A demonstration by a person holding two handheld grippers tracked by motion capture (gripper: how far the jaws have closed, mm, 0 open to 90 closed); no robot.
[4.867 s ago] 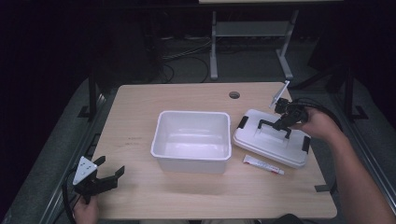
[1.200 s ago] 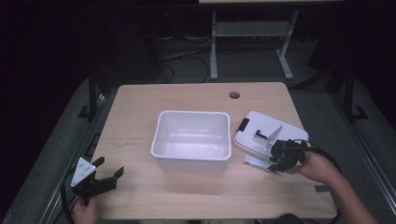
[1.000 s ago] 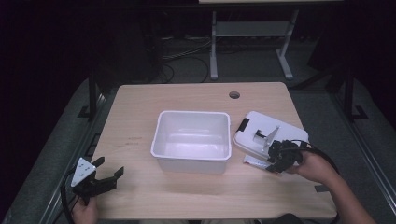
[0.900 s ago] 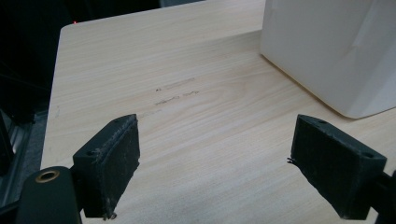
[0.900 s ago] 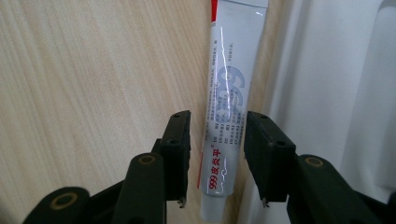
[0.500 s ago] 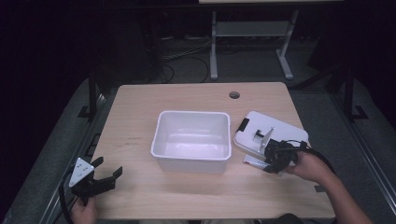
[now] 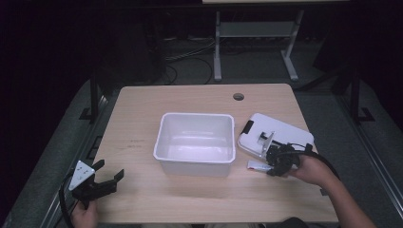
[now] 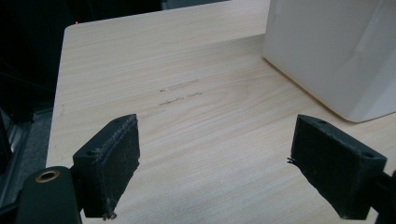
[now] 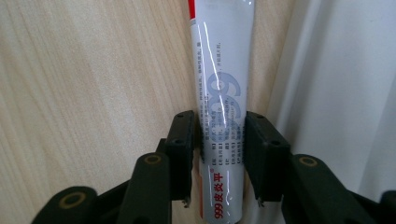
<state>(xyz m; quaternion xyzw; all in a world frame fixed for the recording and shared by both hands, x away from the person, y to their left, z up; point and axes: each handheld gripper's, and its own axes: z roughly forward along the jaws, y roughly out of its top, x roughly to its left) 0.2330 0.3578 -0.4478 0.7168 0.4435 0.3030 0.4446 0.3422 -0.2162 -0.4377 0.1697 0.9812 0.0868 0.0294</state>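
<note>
A pale wood-grain table with a matt, smooth finish is seen across the frames; faint scuff marks are seen on it at the centre of the left gripper view. The tub at the middle of the high view is made of white plastic with a soft sheen. The lid to its right is of the same white plastic. The tube in the right gripper view is glossy, with bright streaks of glare on its printed skin. The pads are of rough, matt black rubber-like material, frayed at the edges.
</note>
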